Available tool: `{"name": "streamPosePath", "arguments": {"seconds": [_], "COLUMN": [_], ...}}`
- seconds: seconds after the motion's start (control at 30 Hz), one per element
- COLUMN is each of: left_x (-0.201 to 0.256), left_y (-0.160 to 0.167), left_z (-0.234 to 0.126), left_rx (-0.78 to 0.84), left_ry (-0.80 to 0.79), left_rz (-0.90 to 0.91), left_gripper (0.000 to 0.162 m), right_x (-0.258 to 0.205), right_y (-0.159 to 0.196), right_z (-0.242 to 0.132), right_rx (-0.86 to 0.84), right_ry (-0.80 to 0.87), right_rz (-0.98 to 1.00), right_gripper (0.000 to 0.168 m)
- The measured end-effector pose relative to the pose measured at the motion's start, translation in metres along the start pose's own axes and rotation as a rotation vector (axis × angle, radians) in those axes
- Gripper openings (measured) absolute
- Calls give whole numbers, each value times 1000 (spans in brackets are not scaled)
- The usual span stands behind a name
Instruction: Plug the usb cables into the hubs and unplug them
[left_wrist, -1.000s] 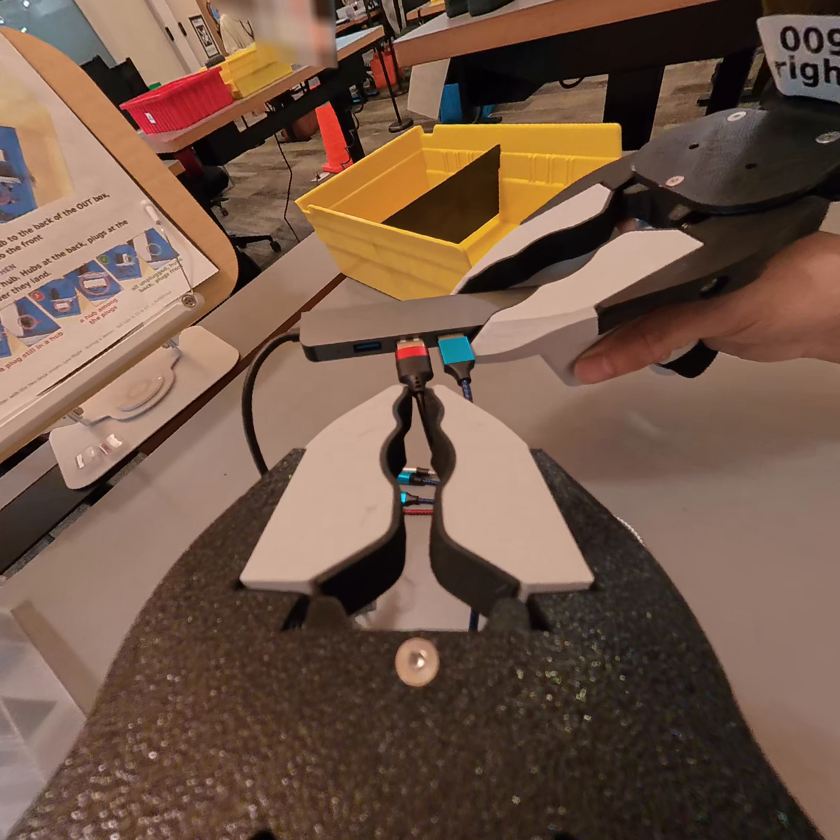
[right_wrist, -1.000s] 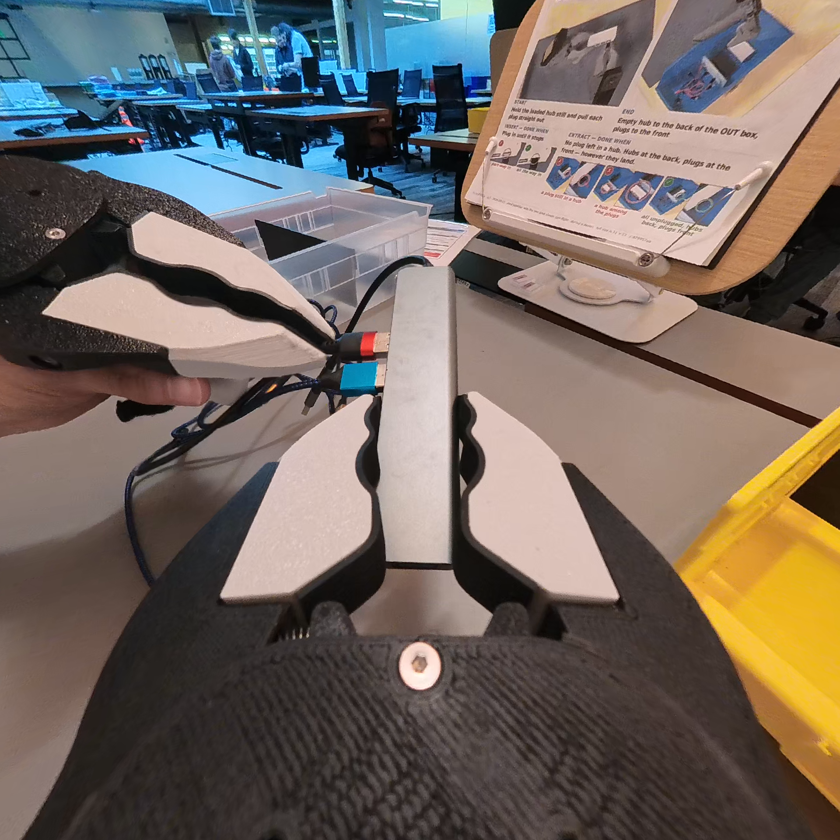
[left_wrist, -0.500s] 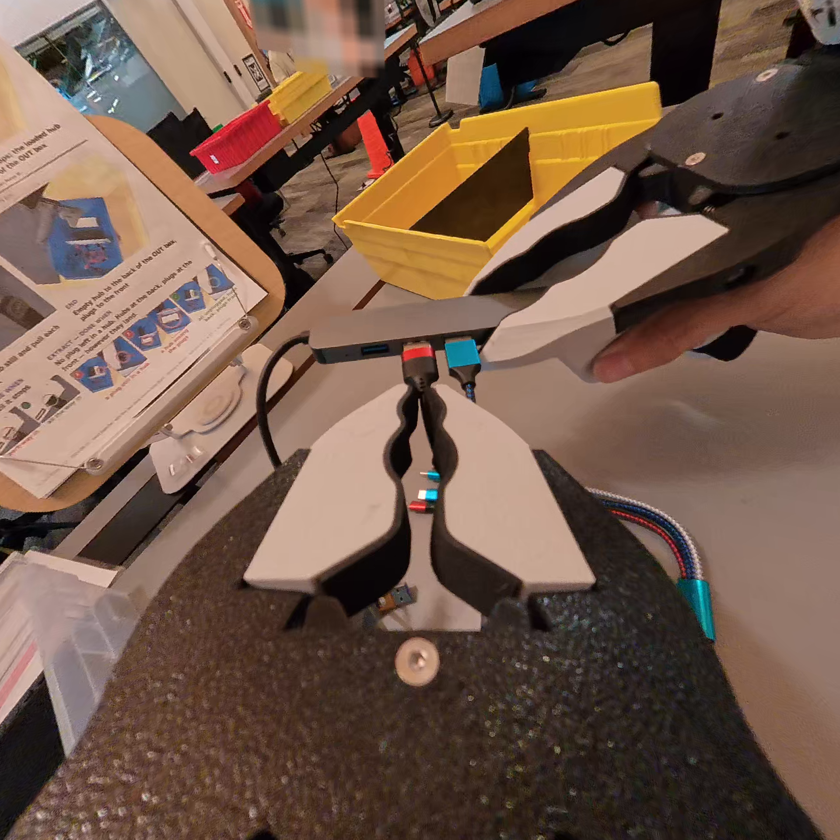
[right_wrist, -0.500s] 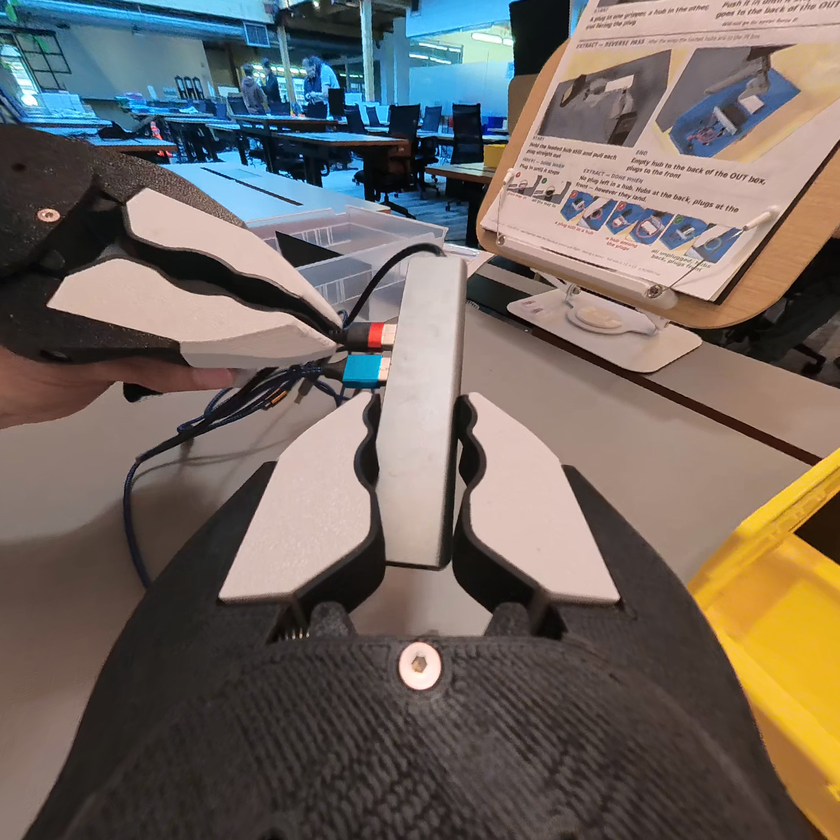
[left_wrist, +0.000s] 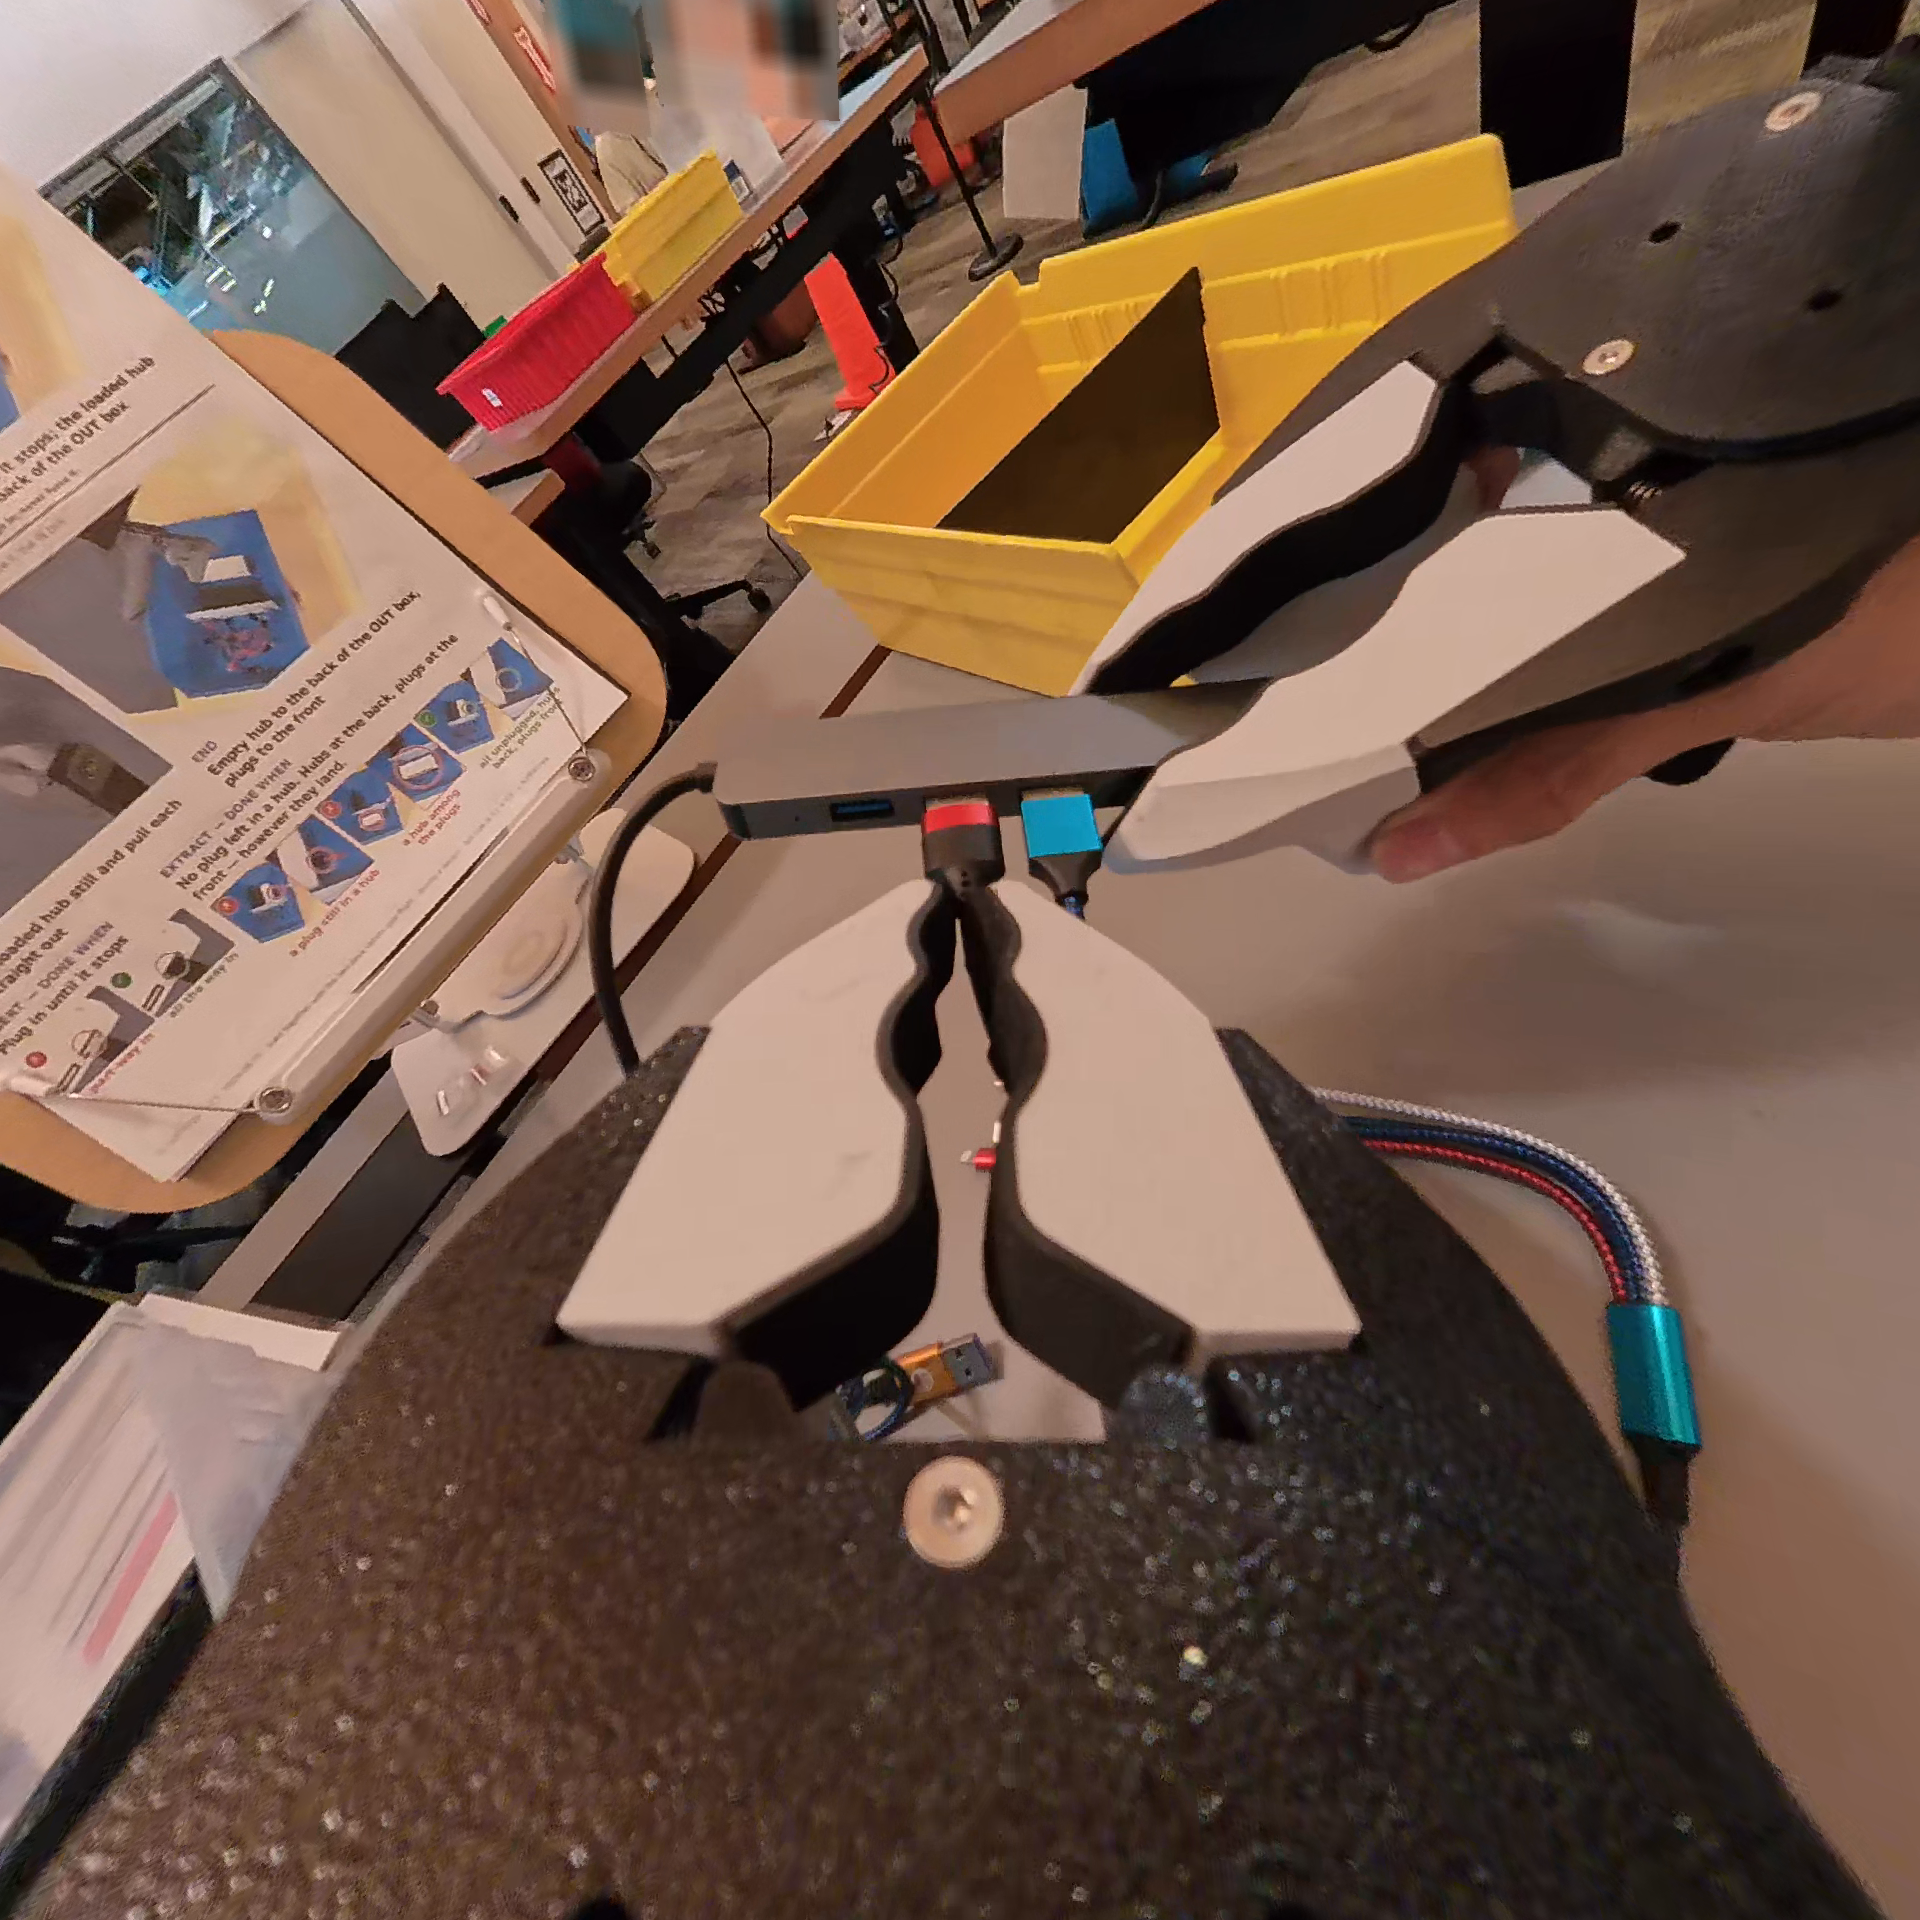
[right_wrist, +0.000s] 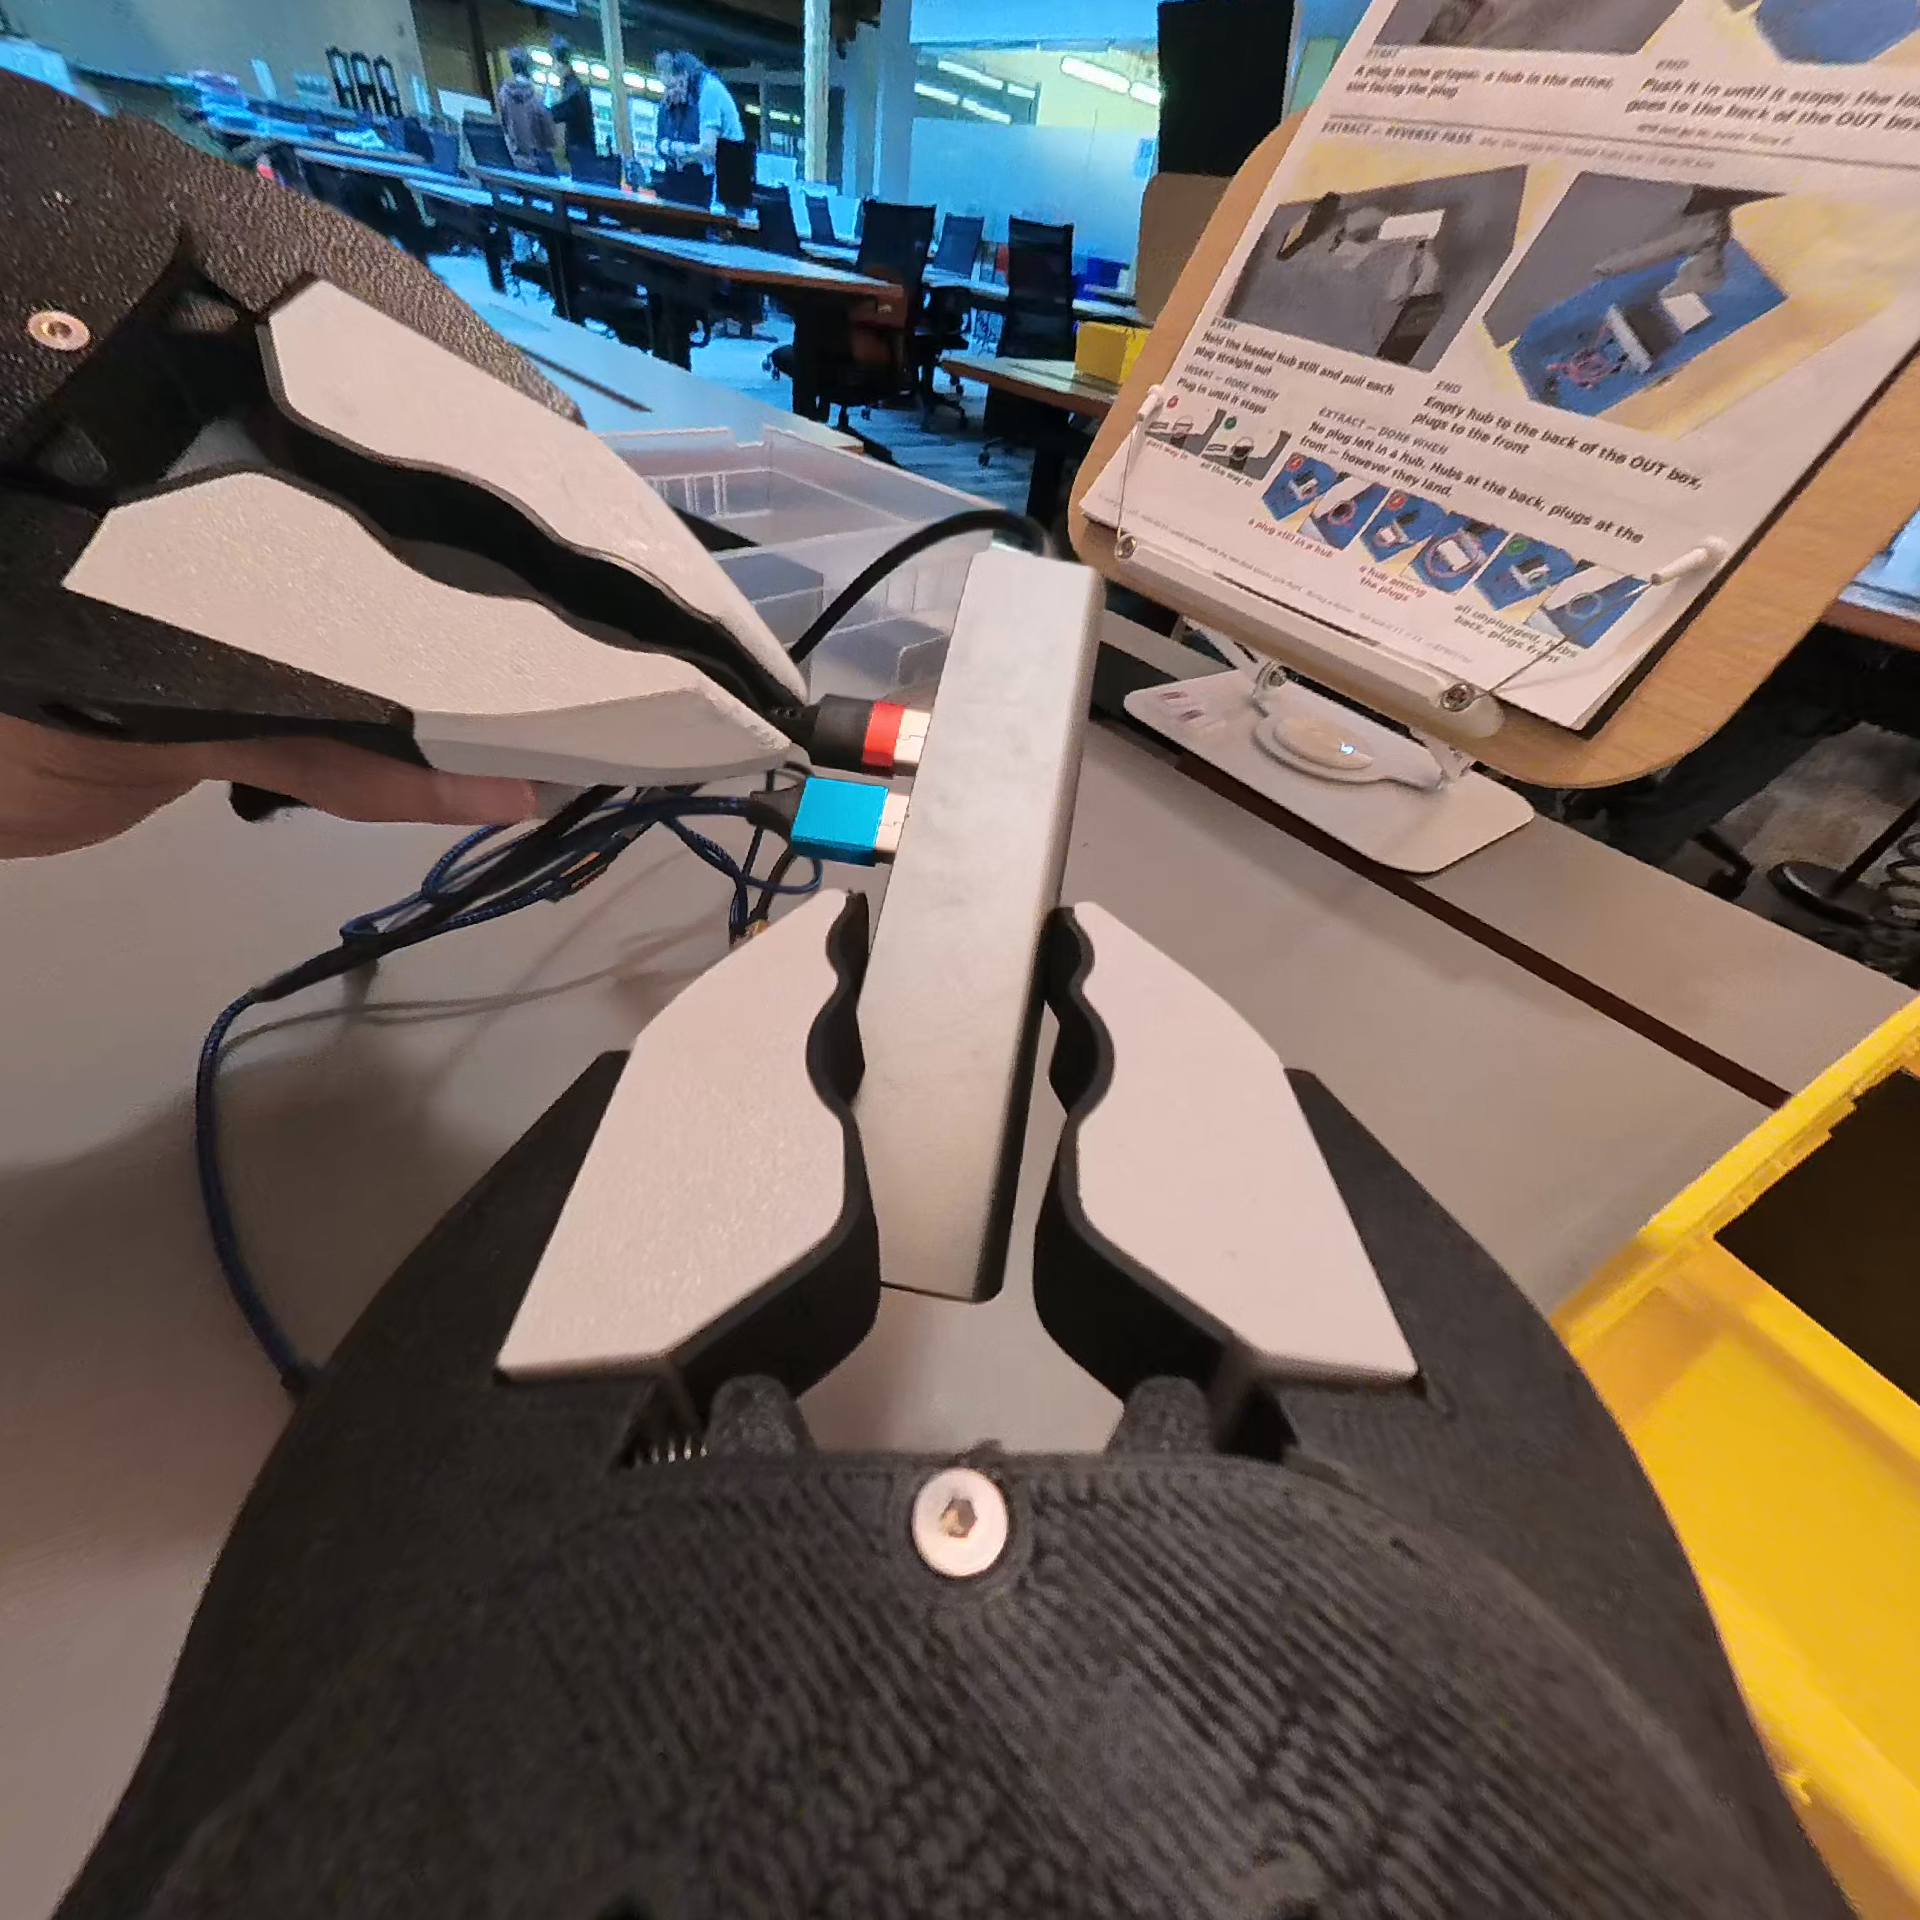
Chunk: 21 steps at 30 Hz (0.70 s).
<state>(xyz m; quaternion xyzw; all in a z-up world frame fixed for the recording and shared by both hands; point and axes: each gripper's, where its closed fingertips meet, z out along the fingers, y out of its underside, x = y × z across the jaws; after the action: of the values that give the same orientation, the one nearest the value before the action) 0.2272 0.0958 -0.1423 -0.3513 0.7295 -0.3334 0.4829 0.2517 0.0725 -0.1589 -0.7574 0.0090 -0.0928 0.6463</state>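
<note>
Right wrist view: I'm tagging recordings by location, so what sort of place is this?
Probably a large open-plan workshop or lab: rows of long tables with office chairs, a yellow parts bin, and an instruction sheet on a stand.

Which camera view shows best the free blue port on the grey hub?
The left wrist view: the hub turns its port side to the camera, with the free port beside the red plug. The right wrist view shows only the hub's top.
</note>
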Motion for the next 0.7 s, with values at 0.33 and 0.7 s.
{"name": "streamPosePath", "arguments": {"seconds": [0.33, 0.7], "left_x": [-4, -3], "left_y": [-4, -19], "left_z": [0, -13], "left_rx": [33, 268], "left_ry": [-19, -117], "left_rz": [19, 66], "left_gripper": [4, 6], "right_x": [1, 0], "right_y": [-3, -32], "right_z": [2, -9], "right_rx": [35, 162], "right_ry": [31, 62], "right_rz": [38, -48], "right_gripper": [34, 33]}}
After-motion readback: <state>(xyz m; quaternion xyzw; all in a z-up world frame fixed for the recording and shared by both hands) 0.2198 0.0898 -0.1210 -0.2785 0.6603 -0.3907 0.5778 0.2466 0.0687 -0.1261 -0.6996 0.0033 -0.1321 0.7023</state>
